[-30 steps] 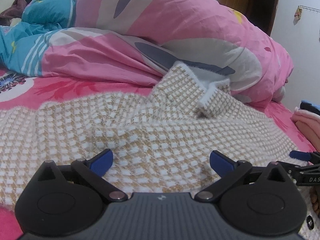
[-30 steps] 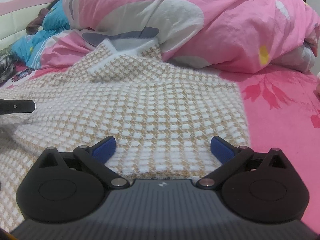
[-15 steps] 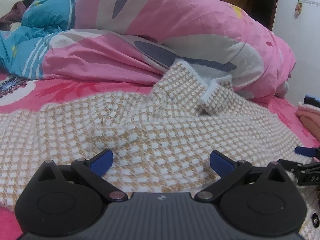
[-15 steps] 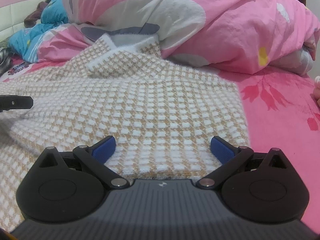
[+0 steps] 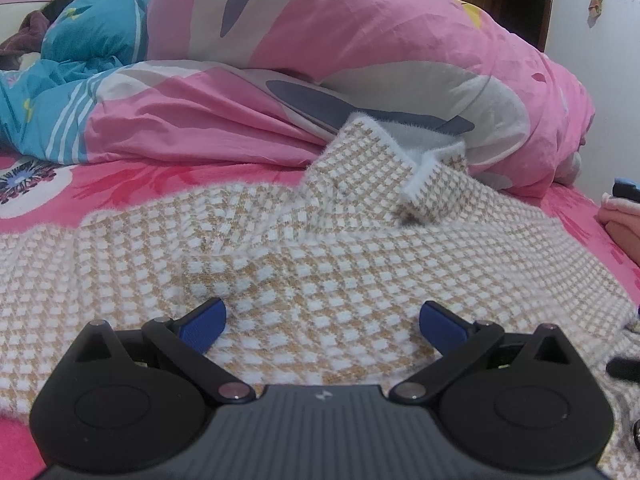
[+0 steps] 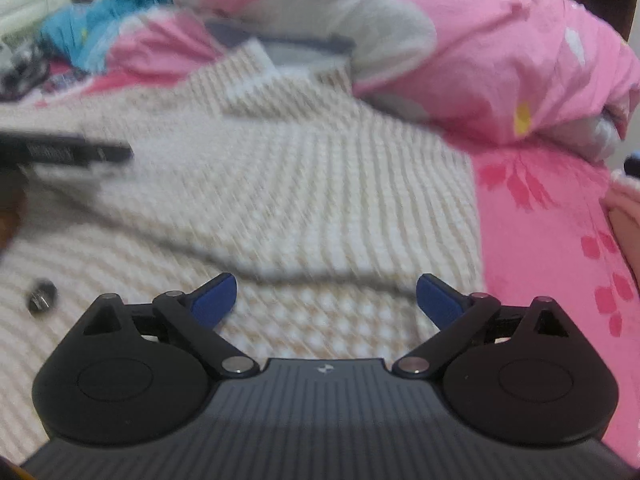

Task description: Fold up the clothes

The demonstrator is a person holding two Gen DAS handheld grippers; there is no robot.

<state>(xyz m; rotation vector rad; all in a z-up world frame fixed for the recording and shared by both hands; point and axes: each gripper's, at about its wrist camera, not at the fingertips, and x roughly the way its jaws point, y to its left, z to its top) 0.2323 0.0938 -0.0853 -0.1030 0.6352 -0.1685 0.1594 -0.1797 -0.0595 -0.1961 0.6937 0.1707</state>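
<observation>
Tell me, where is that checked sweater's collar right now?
In the left wrist view, the collar sits at the far end of the sweater, right of centre, pushed up against the pink quilt heaped on the bed.

One checked knit sweater (image 5: 320,272) was counted, spread on one bed (image 5: 132,184). One pink duvet (image 5: 360,52) and one blue quilt (image 5: 92,36) were seen. Two tongs (image 5: 322,322) (image 6: 325,300) were counted, each with two blue fingertips (image 5: 202,322).
</observation>
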